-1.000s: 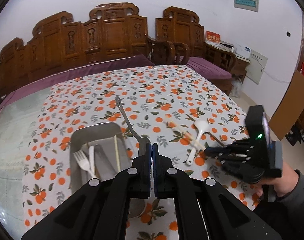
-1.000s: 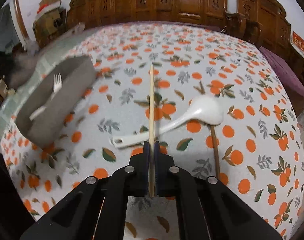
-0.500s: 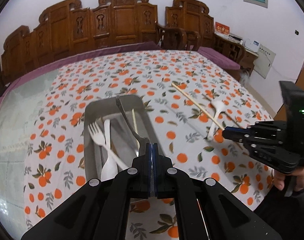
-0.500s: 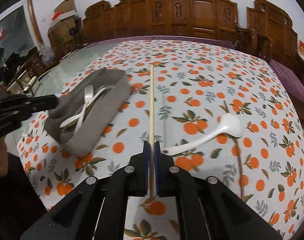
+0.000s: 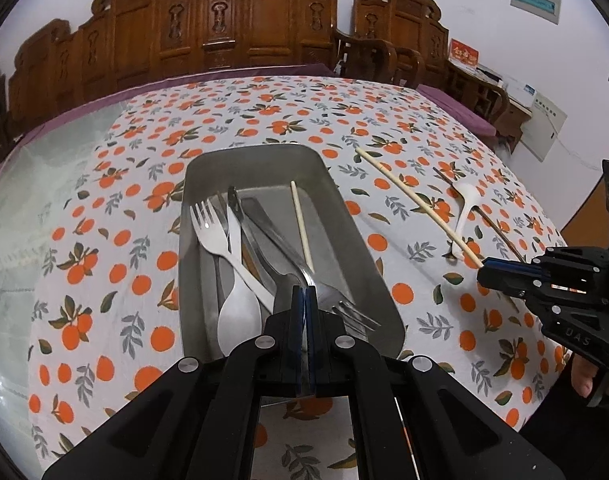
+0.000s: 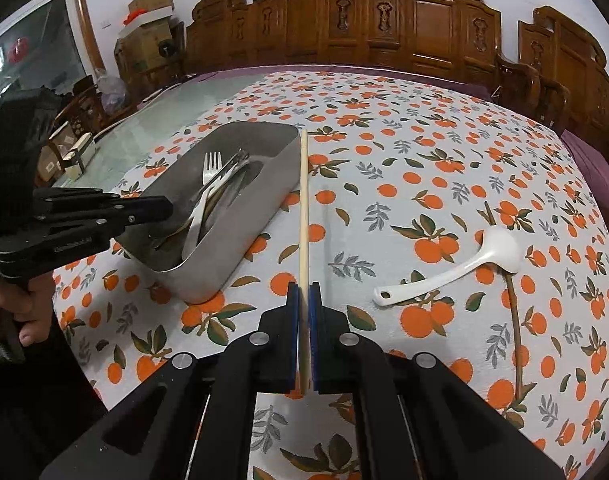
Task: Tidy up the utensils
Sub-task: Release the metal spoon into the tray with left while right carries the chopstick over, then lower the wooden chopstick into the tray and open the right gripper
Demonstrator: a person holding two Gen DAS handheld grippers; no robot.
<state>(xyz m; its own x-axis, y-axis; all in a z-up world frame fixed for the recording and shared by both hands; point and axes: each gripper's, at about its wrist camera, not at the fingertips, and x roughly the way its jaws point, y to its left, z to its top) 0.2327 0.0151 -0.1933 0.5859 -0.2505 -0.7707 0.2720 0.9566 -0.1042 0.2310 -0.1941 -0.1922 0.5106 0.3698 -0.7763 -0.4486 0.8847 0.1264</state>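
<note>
A grey metal tray [image 5: 346, 216] [image 6: 248, 216] sits on the orange-print tablecloth and holds a fork [image 5: 208, 232], a white spoon [image 5: 238, 312], a pale chopstick [image 5: 301, 224] and other metal utensils. My left gripper [image 5: 304, 294] is shut on a metal fork's handle [image 5: 260, 236], held over the tray's near end. My right gripper [image 6: 303, 292] is shut on a pale chopstick [image 6: 303, 200] that points forward, just right of the tray. It also shows in the left wrist view [image 5: 484, 270].
A white ceramic spoon [image 6: 464, 268] [image 5: 462, 216] and a dark brown chopstick [image 6: 512, 308] lie on the cloth to the right. Carved wooden chairs [image 5: 264, 24] line the table's far side. Bare glass tabletop [image 5: 8, 208] lies left of the cloth.
My left gripper has moved the metal fork forward and down over the tray. My right gripper has carried the chopstick left, closer to the tray's right wall.
</note>
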